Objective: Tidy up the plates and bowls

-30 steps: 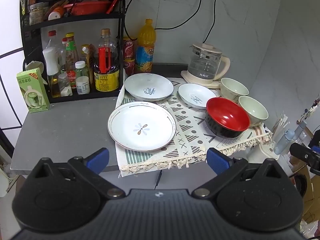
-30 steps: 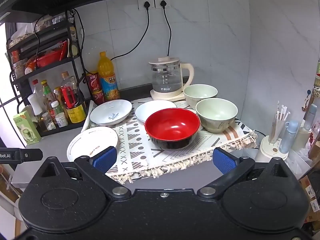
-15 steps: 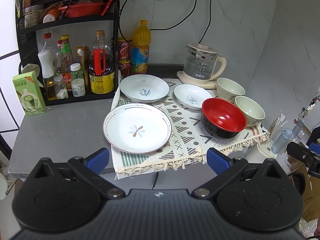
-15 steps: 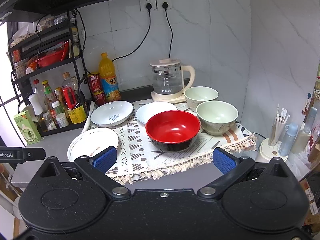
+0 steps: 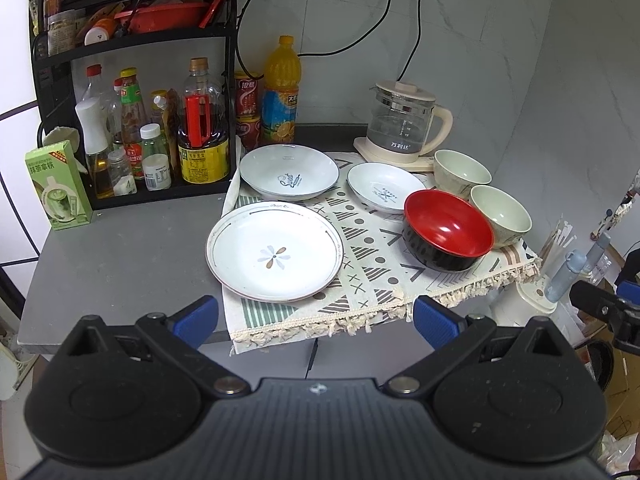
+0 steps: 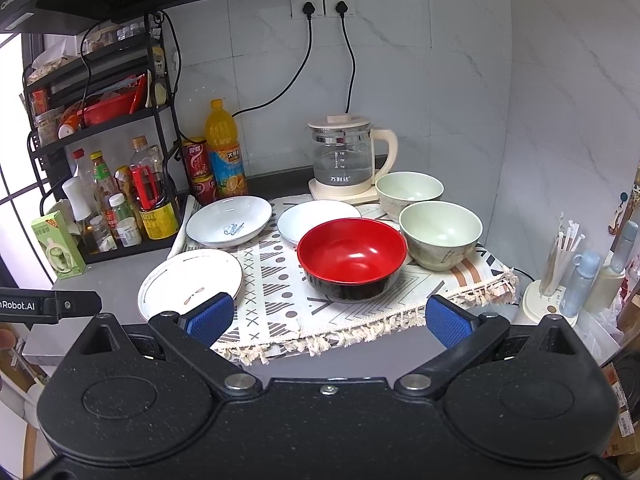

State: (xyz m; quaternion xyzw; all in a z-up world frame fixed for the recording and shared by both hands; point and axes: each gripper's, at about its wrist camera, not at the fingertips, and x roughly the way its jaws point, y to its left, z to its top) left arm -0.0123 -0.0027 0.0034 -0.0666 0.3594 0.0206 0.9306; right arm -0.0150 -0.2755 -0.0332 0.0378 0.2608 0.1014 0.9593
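the flower plate (image 5: 275, 250) lies flat on the patterned cloth (image 5: 372, 248), straight ahead of your left claw (image 5: 316, 318) and a little below it, its near rim closest to the left blue pad. being round, it has no long axis to line up with; what matters is that its rim faces you edge-on. behind it sit the large white plate (image 5: 289, 171) and, to that one's right, the small white plate (image 5: 382, 187).

the red bowl (image 6: 352, 258) stands upright straight ahead of your right claw (image 6: 327, 318), with two pale green bowls (image 6: 440, 234) beyond and to the right, near the kettle (image 6: 344, 160).

both claws are spread wide, holding nothing, short of the bench edge. so the left is nearer the plates, the right nearer the bowls.
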